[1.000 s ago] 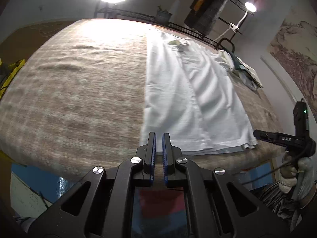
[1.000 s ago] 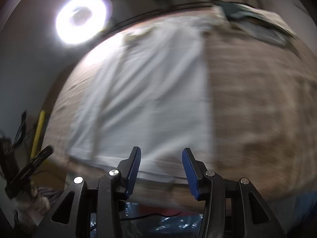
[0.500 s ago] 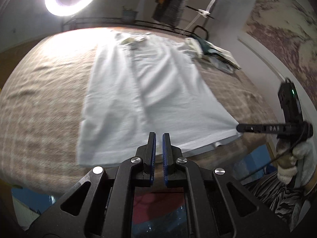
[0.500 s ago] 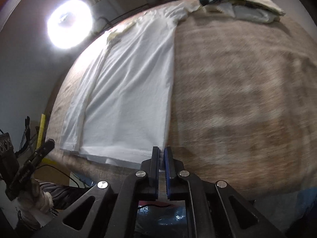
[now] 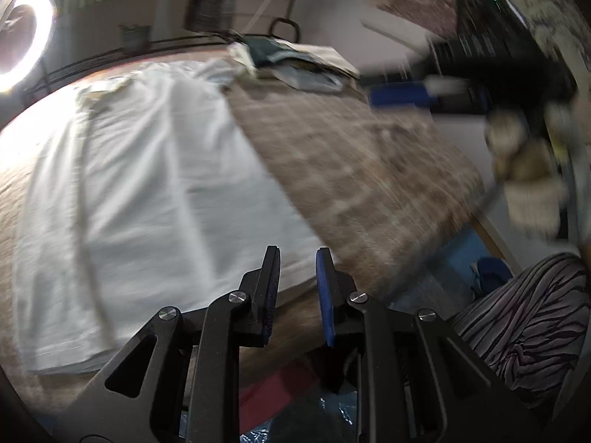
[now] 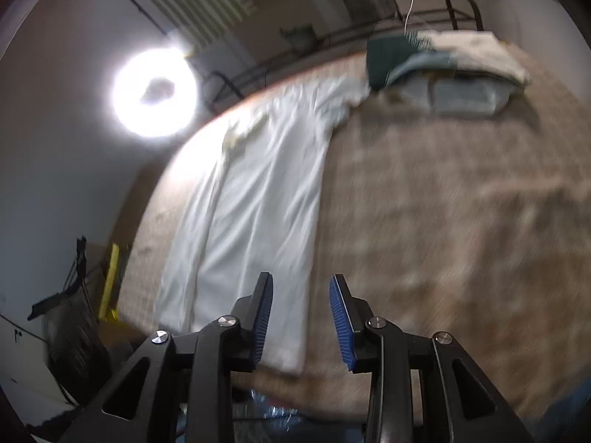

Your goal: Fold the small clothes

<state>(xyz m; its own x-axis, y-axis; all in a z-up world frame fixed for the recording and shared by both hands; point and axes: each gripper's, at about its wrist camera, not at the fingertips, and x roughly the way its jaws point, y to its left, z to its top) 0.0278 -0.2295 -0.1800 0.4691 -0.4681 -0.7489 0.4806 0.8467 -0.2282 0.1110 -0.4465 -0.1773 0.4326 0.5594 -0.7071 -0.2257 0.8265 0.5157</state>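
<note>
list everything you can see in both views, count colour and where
white garment: 1, white, laid flat lengthwise on the bed's left part
bed cover: 1, brown check, under everything
pile of clothes: 1, dark green, pale blue and cream, far end of bed
ring light: 1, bright white, beyond the far left edge
left gripper: 1, black with blue pads, open, over the garment's near hem
right gripper: 1, same, open, over the near right corner

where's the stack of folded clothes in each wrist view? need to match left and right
Left wrist: stack of folded clothes sits top centre, at the far end of the bed, just right of the white shirt.
Right wrist: the stack is upper right, again past the shirt's far right corner.
Shared landmark: the ring light, at upper left in both.
</note>
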